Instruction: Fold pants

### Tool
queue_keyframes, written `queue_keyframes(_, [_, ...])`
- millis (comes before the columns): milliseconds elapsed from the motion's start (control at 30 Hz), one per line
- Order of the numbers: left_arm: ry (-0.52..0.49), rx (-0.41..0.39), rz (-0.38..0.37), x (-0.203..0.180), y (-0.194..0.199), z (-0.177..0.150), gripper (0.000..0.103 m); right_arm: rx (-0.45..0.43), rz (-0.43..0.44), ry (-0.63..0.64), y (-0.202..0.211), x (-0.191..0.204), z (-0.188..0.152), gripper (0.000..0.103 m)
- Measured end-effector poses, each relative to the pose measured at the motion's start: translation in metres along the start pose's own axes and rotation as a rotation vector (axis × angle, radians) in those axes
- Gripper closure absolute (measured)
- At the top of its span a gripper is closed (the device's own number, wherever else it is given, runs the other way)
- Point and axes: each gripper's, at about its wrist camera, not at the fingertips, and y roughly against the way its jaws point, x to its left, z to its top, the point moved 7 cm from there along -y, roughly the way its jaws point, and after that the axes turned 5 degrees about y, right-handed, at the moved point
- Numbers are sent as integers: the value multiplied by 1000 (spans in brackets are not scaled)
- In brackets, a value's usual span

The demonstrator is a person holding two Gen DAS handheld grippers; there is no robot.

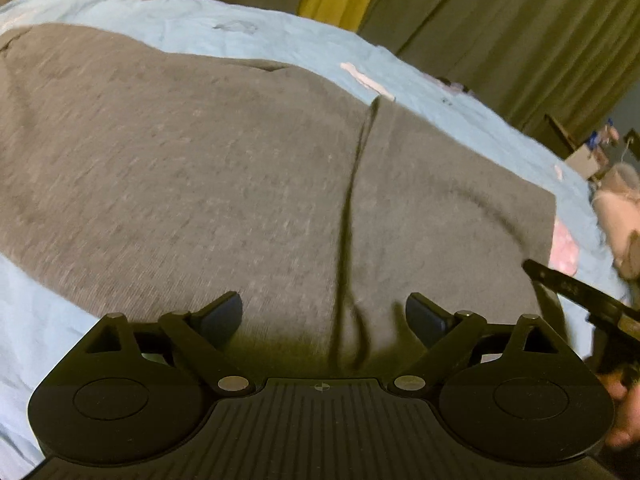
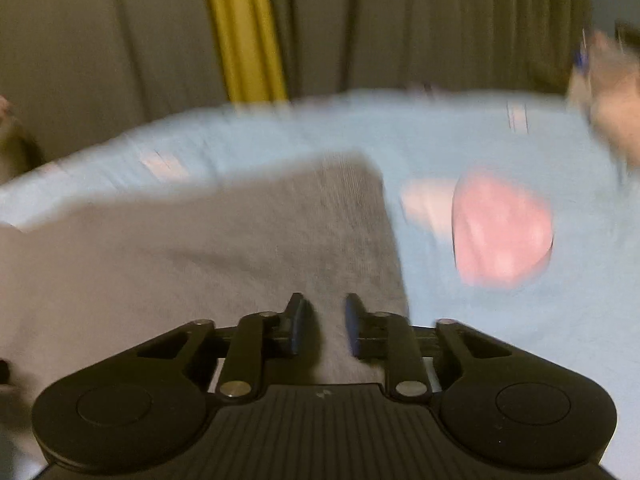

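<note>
Lying flat on the light blue bedsheet [image 1: 248, 36], the gray pants [image 1: 200, 168] sat beneath the spread-wide left gripper [image 1: 322, 314] and the narrowly parted, empty right gripper [image 2: 326, 324].

Dim, warm indoor light with a yellowish cast. Mild smear across the left wrist view, heavy motion blur through the right wrist view, worst from 12 to 3 o'clock. Strong fisheye bending at every edge. Soft shadow pooled at 6 o'clock.
</note>
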Motion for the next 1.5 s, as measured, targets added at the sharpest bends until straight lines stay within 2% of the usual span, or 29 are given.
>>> queue_keyframes(100, [-65, -4, 34, -7, -4, -2, 8, -46, 13, -23, 5, -1, 10, 86])
queue_keyframes(200, [-103, -5, 53, -10, -6, -5, 6, -156, 35, -49, 24, 1, 29, 86])
queue_keyframes(300, [-137, -8, 67, -14, -8, -7, 5, -187, 30, -60, 24, 2, 49, 85])
queue_keyframes(400, [-146, -7, 67, -14, -10, -7, 4, -168, 3, -59, 8, 1, 58, 85])
queue_keyframes(500, [-151, -10, 67, -14, -11, -8, 3, -38, -48, -55, -34, -3, 49, 85])
queue_keyframes(633, [-153, -12, 66, -13, -10, -7, 2, -42, -91, 30, -36, 7, 52, 85])
queue_keyframes(700, [-137, -15, 60, -11, -8, -5, 2, -66, -82, 26, -18, 12, 52, 79])
queue_keyframes(767, [-100, -42, 63, -5, -1, 1, 3, -91, -47, -9, 6, 16, 42, 70])
queue_keyframes(833, [-21, -92, 51, 8, 10, 12, 3, -81, -20, -14, 25, 19, 24, 62])
queue_keyframes(933, [171, -157, 22, 38, 26, 30, 3, 11, -33, 37, 28, 20, -3, 61])
queue_keyframes(1000, [273, -197, 22, 62, 40, 42, 3, -4, -52, 126, 28, 26, -7, 58])
queue_keyframes(1067, [334, -253, 11, 86, 59, 55, 3, -7, -69, 118, 29, 25, -6, 51])
queue_keyframes(1133, [376, -324, -4, 113, 80, 65, 3, -12, -39, 69, 31, 23, -6, 32])
queue_keyframes(1200, [403, -363, 37, 146, 94, 71, 3, -12, -34, 54, 35, 20, -7, 26])
queue_keyframes(1267, [443, -373, 128, 183, 102, 72, 3, -16, -44, 54, 43, 20, -10, 25])
queue_keyframes(1333, [487, -358, 169, 211, 103, 71, 3, -12, -43, 37, 45, 23, -12, 25])
queue_keyframes(1467, [532, -340, 146, 237, 96, 66, 3, -19, -25, 52, 58, 36, -19, 24])
queue_keyframes(1500, [526, -338, 133, 239, 93, 65, 3, -17, -23, 70, 60, 40, -21, 19])
